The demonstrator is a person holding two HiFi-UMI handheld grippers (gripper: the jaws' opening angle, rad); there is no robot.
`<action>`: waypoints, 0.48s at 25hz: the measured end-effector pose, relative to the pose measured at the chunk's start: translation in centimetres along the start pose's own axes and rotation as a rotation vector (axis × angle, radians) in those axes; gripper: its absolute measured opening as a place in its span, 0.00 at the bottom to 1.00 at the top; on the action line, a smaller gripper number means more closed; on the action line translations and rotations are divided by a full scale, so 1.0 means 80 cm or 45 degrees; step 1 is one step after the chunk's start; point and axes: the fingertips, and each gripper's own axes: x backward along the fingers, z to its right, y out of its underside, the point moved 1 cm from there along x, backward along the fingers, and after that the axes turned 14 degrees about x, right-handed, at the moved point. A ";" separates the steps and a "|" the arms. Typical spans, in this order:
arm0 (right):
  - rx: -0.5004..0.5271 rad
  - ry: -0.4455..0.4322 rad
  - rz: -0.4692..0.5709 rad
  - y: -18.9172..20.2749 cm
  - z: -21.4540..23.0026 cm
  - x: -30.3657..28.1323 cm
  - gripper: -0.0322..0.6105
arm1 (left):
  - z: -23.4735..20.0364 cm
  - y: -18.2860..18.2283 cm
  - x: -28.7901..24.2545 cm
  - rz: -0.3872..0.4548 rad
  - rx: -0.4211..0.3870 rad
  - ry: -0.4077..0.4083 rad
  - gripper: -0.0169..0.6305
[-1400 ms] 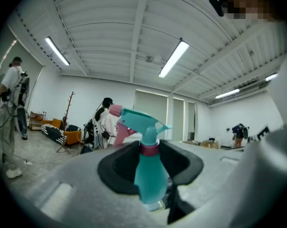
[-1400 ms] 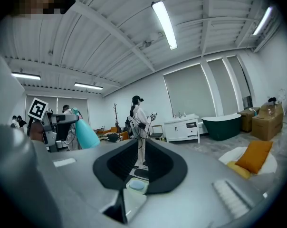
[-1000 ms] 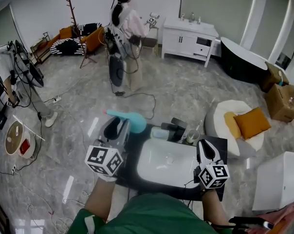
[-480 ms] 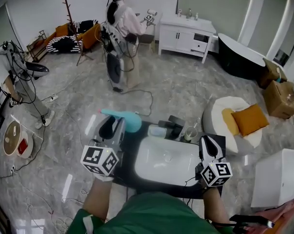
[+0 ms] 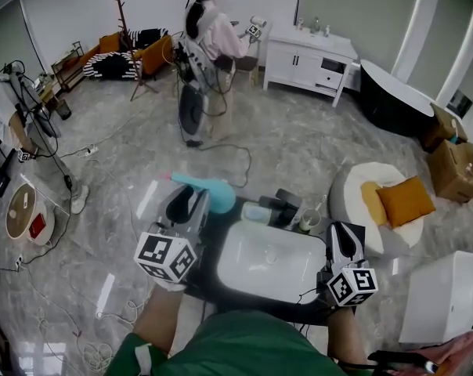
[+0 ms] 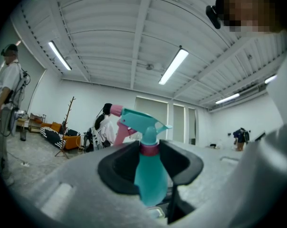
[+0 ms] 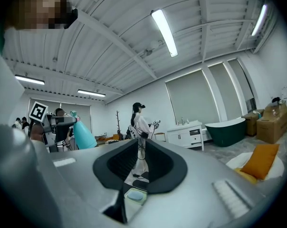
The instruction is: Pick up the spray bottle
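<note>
The teal plastic spray bottle with pink trigger [image 6: 150, 175] is still clamped at its neck by the fingers of the left gripper [image 5: 191, 202], raised at far left, so pickup is judged done, while the right gripper [image 7: 139, 160] is held narrow and empty.

Spray bottle [image 6: 149, 179] base seemingly hidden

Right gripper [image 7: 138, 151]: jaws a little apart, nothing between them.
Spray bottle [image 7: 84, 136]: teal, raised at the left.
Person [image 7: 139, 122]: standing far off, seen in line with the jaw gap.
Cabinet [image 7: 185, 133]: white, far, right of the person.
Tub [image 7: 226, 129]: dark, right of the cabinet.
Cushion [image 7: 261, 158]: orange, near right.
</note>
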 end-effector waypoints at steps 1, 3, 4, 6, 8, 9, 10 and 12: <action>0.000 -0.003 0.000 0.000 0.000 0.000 0.12 | 0.001 0.000 0.000 0.001 -0.002 0.000 0.23; 0.000 -0.010 -0.005 0.001 0.000 -0.001 0.12 | 0.003 -0.001 0.000 0.002 -0.007 0.001 0.23; -0.001 -0.014 -0.009 0.002 0.000 -0.002 0.12 | 0.003 -0.002 0.000 0.001 -0.010 0.001 0.23; -0.006 -0.019 -0.013 0.002 -0.002 -0.002 0.12 | 0.005 -0.003 0.001 0.000 -0.012 0.001 0.23; -0.011 -0.024 -0.013 0.003 -0.003 -0.003 0.12 | 0.005 -0.003 0.001 -0.001 -0.012 0.000 0.23; -0.012 -0.026 -0.013 0.004 -0.004 -0.004 0.12 | 0.004 -0.003 0.001 0.000 -0.013 -0.001 0.23; -0.013 -0.029 -0.013 0.006 -0.004 -0.004 0.12 | 0.004 -0.002 0.001 0.001 -0.014 -0.001 0.23; -0.014 -0.033 -0.013 0.007 -0.004 -0.005 0.12 | 0.003 -0.001 0.000 0.003 -0.017 -0.003 0.23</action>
